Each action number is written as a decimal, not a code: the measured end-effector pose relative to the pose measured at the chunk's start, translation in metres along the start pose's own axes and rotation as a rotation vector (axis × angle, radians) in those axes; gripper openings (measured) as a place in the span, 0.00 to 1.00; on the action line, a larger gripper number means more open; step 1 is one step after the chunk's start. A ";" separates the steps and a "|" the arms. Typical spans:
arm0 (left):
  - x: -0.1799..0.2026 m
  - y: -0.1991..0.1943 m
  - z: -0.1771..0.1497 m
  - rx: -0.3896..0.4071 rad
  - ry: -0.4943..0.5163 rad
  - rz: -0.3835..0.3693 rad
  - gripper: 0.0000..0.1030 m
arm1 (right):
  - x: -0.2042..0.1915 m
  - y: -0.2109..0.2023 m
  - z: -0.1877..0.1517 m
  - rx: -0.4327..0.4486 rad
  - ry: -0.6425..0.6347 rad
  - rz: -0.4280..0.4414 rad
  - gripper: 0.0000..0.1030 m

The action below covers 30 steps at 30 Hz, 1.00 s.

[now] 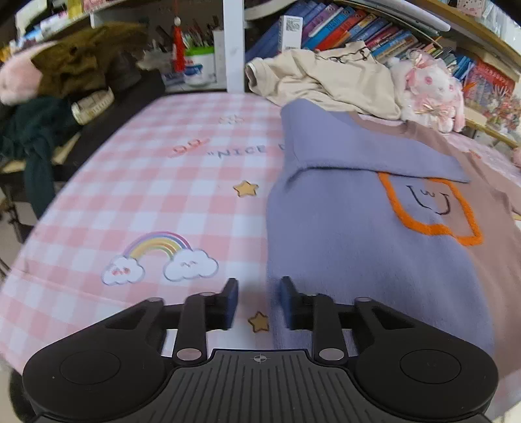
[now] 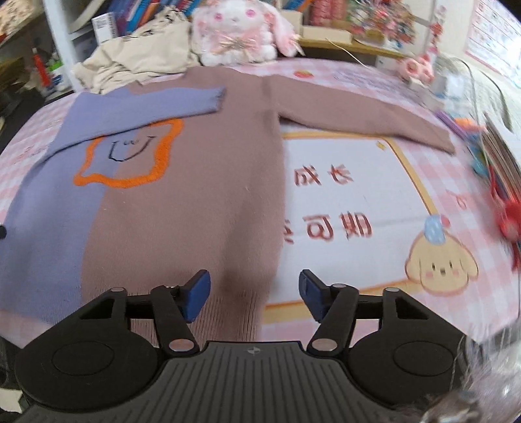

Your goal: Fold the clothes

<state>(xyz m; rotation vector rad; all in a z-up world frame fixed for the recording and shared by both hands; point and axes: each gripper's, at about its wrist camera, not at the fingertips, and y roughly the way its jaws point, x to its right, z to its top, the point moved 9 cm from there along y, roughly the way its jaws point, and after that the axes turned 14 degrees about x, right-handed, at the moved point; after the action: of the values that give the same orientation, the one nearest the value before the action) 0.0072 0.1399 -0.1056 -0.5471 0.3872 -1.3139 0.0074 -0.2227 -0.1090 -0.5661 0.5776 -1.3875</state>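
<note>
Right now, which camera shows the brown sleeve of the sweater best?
The right wrist view: the brown sleeve lies stretched out flat across the pink cloth, visible from shoulder to cuff. The left wrist view shows only the sweater's purple side and folded purple sleeve; the brown sleeve is out of frame there.

A pink checked cloth [image 1: 97, 201] covers the table — rainbow [image 1: 159, 247] and stars printed on it. A plush rabbit [image 2: 237, 29] sits at the far edge, books [image 1: 358, 29] shelved behind — a puppy print [image 2: 439, 263] lies nearer.
</note>
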 end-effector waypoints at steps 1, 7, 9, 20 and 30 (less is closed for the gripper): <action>-0.001 0.001 -0.002 -0.007 -0.015 -0.016 0.14 | 0.000 0.000 -0.002 -0.007 0.012 -0.004 0.49; -0.005 0.001 -0.005 -0.021 -0.100 -0.060 0.04 | -0.008 0.003 -0.007 -0.026 0.080 0.024 0.13; -0.008 0.000 -0.004 -0.007 -0.094 -0.051 0.04 | -0.015 0.004 -0.006 -0.024 0.061 0.037 0.11; -0.040 0.002 -0.002 0.000 -0.089 0.006 0.04 | -0.059 0.009 -0.003 -0.018 -0.090 0.133 0.10; -0.042 0.006 0.000 0.012 -0.068 -0.017 0.04 | -0.057 0.009 -0.004 -0.018 -0.077 0.123 0.10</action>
<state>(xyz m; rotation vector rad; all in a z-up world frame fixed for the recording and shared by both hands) 0.0031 0.1817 -0.1106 -0.5845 0.3192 -1.3096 0.0062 -0.1650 -0.1150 -0.5863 0.5542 -1.2407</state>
